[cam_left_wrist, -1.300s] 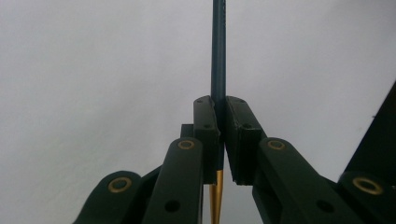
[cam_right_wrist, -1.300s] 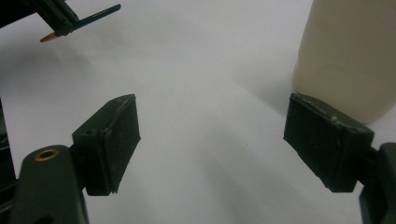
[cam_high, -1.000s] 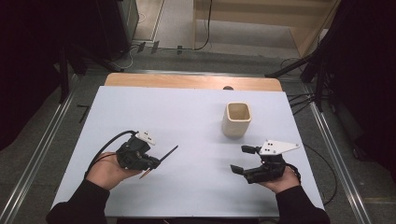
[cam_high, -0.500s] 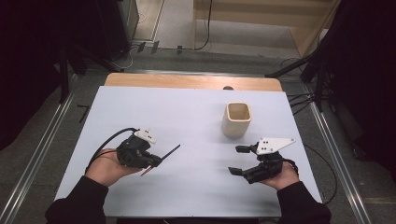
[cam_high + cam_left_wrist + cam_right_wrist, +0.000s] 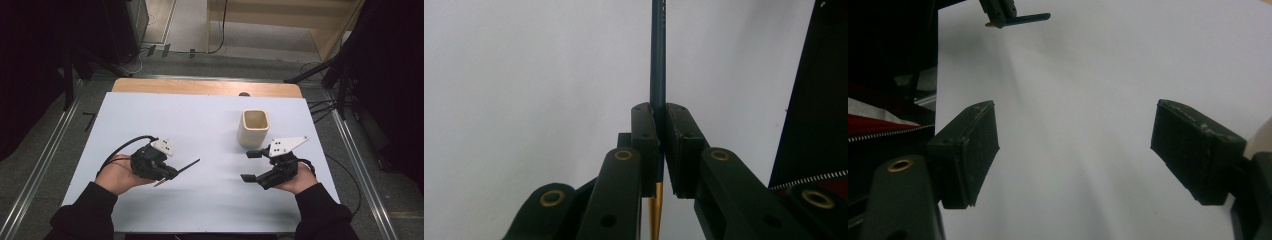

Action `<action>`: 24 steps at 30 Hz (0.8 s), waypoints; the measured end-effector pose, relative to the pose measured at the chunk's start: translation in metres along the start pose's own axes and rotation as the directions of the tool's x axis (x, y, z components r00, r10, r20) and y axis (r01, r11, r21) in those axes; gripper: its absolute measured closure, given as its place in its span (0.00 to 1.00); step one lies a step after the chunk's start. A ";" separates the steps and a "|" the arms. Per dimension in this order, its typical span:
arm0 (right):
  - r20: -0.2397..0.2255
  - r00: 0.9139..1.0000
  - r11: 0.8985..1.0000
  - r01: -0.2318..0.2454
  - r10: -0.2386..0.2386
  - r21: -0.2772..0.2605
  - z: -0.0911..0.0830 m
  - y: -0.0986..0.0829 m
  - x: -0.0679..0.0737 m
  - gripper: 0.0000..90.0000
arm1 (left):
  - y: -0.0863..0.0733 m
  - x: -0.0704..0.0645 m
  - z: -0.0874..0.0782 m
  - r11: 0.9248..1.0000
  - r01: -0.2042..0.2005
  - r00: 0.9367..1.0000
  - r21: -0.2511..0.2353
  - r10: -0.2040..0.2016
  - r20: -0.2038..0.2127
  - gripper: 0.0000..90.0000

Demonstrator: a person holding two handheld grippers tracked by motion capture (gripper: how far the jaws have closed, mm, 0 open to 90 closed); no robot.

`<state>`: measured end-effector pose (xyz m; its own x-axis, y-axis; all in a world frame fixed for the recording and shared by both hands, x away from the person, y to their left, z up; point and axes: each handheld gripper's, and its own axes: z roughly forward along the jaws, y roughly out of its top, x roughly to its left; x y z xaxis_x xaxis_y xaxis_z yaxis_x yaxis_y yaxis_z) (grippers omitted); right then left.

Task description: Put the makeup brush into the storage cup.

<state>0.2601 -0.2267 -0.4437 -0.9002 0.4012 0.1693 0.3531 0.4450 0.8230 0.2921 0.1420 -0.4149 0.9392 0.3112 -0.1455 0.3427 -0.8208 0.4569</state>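
My left gripper [image 5: 170,172] sits nearest me at the near-left of the white table [image 5: 210,210], clenched on a dark pencil [image 5: 186,166]; in the left gripper view my two jaws press flat against either side of the pencil's shaft [image 5: 657,60], its dark blue length running straight up and out past my fingertips while its gold-coloured end [image 5: 654,210] pokes down below the pads; in the high view the pencil slants away from me and to the right, held just above the tabletop, though I cannot tell whether any part of it touches the surface; my right gripper [image 5: 251,166] rests at the near-right of the table, cradled in the person's hand [image 5: 295,182], its jaws spread wide and grasping nothing; in the right gripper view my two black pads [image 5: 973,150] stand well apart with bare white table between them, and the left gripper with its pencil [image 5: 1025,18] shows farther off at the top; beyond my right gripper, just past its grey plate [image 5: 285,145], stands a cream cup [image 5: 254,127], upright with its mouth open; farther still the table's wooden edge [image 5: 200,86] meets the floor.
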 end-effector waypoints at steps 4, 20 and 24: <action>-0.025 0.999 0.999 0.029 -0.028 0.031 0.004 0.004 0.002 0.21 | 0.004 0.001 -0.001 1.000 -0.022 1.000 0.006 0.022 0.019 0.94; -0.117 0.983 0.980 0.157 -0.143 0.121 0.023 0.021 0.004 0.27 | 0.015 -0.003 0.004 0.993 -0.107 0.992 0.043 0.103 0.075 0.94; -0.125 0.981 0.977 0.166 -0.150 0.133 0.027 0.026 0.006 0.27 | 0.019 -0.005 0.004 0.990 -0.132 0.989 0.054 0.128 0.077 0.94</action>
<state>0.2702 -0.1915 -0.4361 -0.9676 0.2268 0.1106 0.2293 0.6079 0.7602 0.2943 0.1231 -0.4094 0.9743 0.1657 -0.1528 0.2161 -0.8795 0.4241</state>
